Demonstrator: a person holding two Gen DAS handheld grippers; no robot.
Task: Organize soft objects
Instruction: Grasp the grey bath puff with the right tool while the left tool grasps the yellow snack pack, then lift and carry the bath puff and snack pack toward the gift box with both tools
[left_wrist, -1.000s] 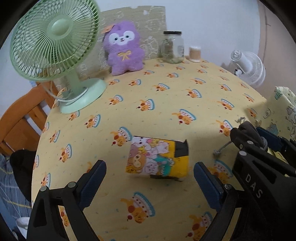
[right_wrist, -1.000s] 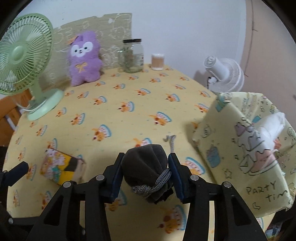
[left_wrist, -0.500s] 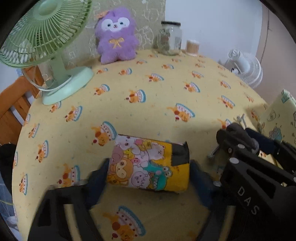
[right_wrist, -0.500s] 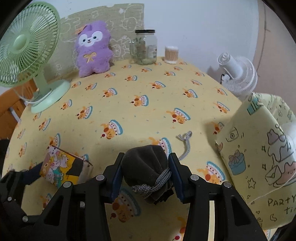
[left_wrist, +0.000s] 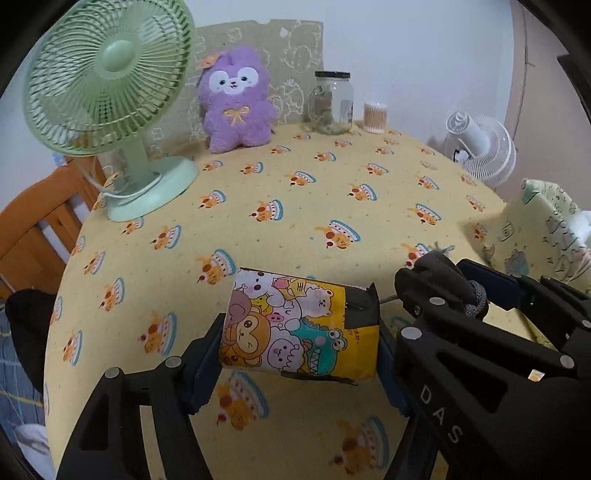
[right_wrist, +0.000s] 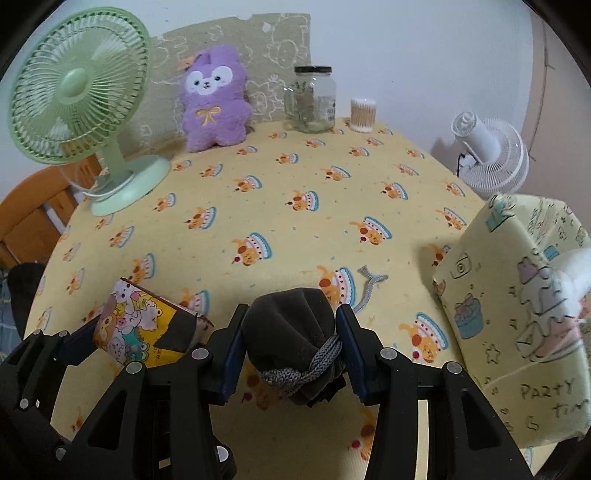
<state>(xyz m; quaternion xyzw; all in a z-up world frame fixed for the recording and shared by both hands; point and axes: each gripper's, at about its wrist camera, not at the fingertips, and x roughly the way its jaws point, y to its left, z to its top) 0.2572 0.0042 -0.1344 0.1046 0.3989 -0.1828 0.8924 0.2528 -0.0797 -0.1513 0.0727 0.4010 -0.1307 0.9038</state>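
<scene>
A soft pack printed with cartoon animals (left_wrist: 299, 328) is between the pads of my left gripper (left_wrist: 299, 352), which is shut on its two ends and holds it just above the yellow tablecloth (left_wrist: 295, 206). The right wrist view shows the same pack (right_wrist: 136, 332) at lower left. My right gripper (right_wrist: 291, 332) is shut on a dark grey drawstring pouch (right_wrist: 291, 325), its grey cord trailing onto the cloth. A purple plush toy (left_wrist: 234, 107) sits upright at the table's far edge. A yellow fabric bin (right_wrist: 517, 314) printed "Party time" stands at the right, with something white inside.
A green desk fan (left_wrist: 110, 85) stands at the far left. A glass jar (left_wrist: 330, 103) and a cup of cotton swabs (left_wrist: 375, 117) are at the back. A white fan (left_wrist: 480, 147) sits beyond the right edge, a wooden chair (left_wrist: 33, 229) on the left.
My left gripper came forward around the cartoon pack, closed its jaws on it and raised it slightly. The right gripper kept hold of the pouch and hardly moved.
</scene>
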